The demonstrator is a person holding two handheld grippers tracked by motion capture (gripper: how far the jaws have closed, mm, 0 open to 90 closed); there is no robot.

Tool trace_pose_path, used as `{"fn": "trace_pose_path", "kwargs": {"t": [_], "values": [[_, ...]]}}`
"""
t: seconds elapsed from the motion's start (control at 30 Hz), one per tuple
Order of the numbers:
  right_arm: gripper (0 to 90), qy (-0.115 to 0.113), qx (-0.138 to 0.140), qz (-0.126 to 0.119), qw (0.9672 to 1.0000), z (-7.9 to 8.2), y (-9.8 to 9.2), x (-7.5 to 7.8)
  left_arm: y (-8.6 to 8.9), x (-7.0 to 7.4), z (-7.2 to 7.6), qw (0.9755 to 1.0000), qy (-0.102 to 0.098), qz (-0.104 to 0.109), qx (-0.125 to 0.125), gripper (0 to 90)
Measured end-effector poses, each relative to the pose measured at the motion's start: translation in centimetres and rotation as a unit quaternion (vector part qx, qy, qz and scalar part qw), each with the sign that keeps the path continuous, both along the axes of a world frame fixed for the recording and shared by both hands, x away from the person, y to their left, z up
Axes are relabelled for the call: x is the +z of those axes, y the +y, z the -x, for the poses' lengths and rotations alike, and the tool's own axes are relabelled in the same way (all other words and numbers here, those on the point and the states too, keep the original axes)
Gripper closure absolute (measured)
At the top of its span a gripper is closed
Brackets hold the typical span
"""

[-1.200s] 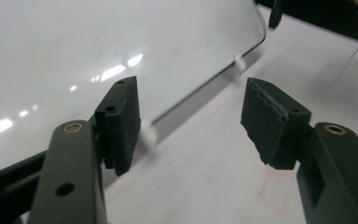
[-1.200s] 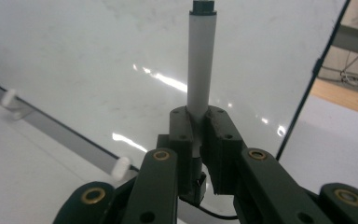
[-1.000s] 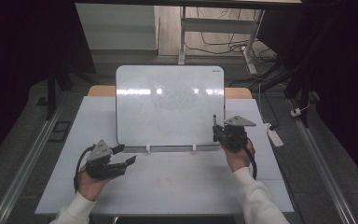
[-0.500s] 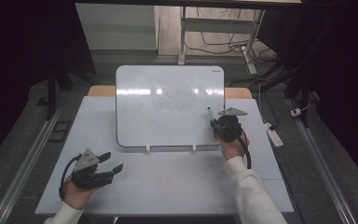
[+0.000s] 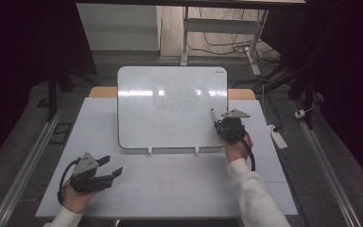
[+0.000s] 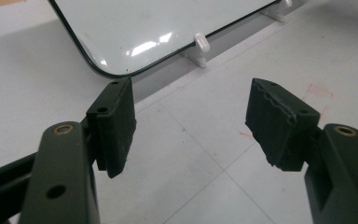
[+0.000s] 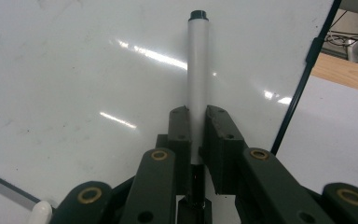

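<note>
Right gripper [image 7: 194,135] jaws clamp a smooth white marker [image 7: 198,84] against the glossy whiteboard [image 5: 170,104]; left gripper [image 5: 109,169] – now lower, at seven o'clock – jaws open, empty.

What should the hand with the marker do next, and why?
Probably ease the marker forward until its tip meets the whiteboard. The right gripper is shut on the marker, which points at the board near its right edge, and the surface ahead looks blank.
</note>
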State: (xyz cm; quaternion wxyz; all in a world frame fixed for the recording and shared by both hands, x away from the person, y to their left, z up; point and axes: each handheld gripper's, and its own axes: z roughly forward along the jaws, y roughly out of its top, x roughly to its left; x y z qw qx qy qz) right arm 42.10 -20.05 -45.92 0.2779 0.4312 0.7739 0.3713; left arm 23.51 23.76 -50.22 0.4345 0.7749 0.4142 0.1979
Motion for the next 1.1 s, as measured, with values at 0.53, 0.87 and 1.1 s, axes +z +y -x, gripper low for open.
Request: {"fn": "trace_pose_path", "kwargs": {"t": [0.53,0.87,1.1], "values": [[55.7,-0.052,0.082,-0.027,0.9949,2.7,-1.2,0.0,0.3,-0.6,-0.4,0.9999,0.016,-0.002,0.001,32.7],[47.6,-0.069,0.176,-0.046,0.9809,6.5,-4.4,-0.8,0.1,-1.2,-1.0,0.999,0.04,-0.002,-0.016,27.6],[45.6,-0.061,0.177,-0.036,0.9817,8.5,-7.4,-2.1,0.1,-1.4,-1.2,0.9988,0.045,-0.004,-0.018,25.0]]}}
